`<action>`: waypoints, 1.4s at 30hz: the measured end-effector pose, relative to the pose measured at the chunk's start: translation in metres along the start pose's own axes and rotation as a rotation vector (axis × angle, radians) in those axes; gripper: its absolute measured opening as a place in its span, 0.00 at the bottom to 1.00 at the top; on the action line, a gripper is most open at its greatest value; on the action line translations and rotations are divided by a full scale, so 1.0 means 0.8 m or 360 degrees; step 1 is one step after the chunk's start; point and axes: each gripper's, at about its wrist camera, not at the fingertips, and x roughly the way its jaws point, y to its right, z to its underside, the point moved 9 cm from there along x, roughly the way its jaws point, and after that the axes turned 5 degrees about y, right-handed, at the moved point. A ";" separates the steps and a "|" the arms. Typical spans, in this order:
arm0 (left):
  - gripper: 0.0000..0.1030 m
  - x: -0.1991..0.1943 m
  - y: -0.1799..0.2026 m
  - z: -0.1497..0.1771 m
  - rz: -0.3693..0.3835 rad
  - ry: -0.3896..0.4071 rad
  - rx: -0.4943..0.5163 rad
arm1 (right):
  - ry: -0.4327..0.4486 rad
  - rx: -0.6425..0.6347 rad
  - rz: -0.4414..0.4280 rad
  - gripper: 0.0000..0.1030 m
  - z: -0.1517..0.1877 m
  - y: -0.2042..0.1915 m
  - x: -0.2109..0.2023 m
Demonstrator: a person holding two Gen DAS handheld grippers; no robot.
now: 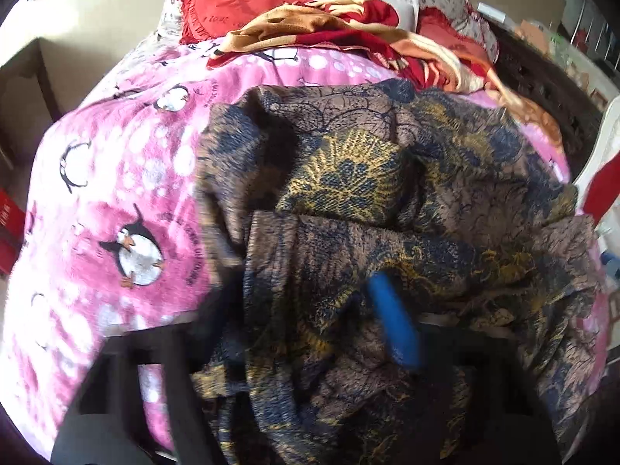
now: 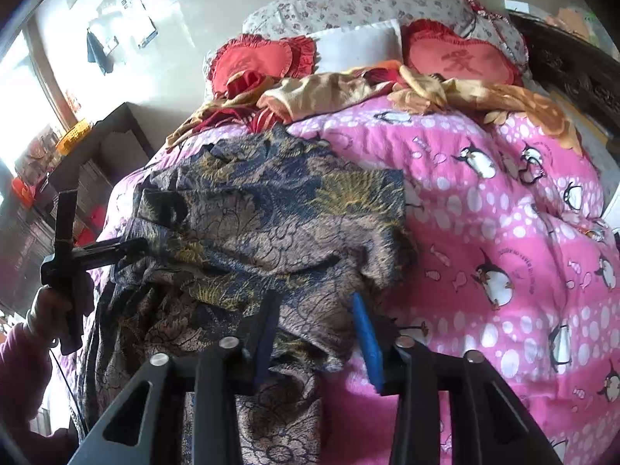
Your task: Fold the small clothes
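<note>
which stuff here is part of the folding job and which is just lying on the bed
Job:
- patterned garment, crumpled
- right gripper, fingers apart with cloth between
- left gripper, at the garment's edge

Lying about:
- pink penguin blanket
- red heart cushions
- red-and-tan blanket
- floral pillow

free: pink blanket [image 2: 503, 232] right | blocked: garment [image 2: 271, 213] left, cushions [image 2: 457, 58] beyond

Pink penguin blanket [image 2: 503, 232], patterned garment [image 2: 263, 224] on it, heart cushions [image 2: 457, 60]
</note>
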 end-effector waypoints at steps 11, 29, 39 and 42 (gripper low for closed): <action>0.07 -0.044 -0.024 -0.023 0.0013 0.0101 -0.0041 | -0.0021 0.0099 0.0084 0.38 0.004 0.038 0.005; 0.68 -0.052 0.045 -0.014 0.0199 0.0151 0.0096 | -0.0055 -0.0103 0.0271 0.43 0.006 0.051 0.024; 0.68 0.024 0.071 0.008 0.0107 0.0004 0.0245 | 0.0107 0.0080 0.0238 0.10 -0.027 0.083 0.038; 0.68 0.027 0.072 0.008 0.0111 0.0004 0.0229 | 0.0216 0.0253 0.0349 0.05 -0.059 0.120 0.039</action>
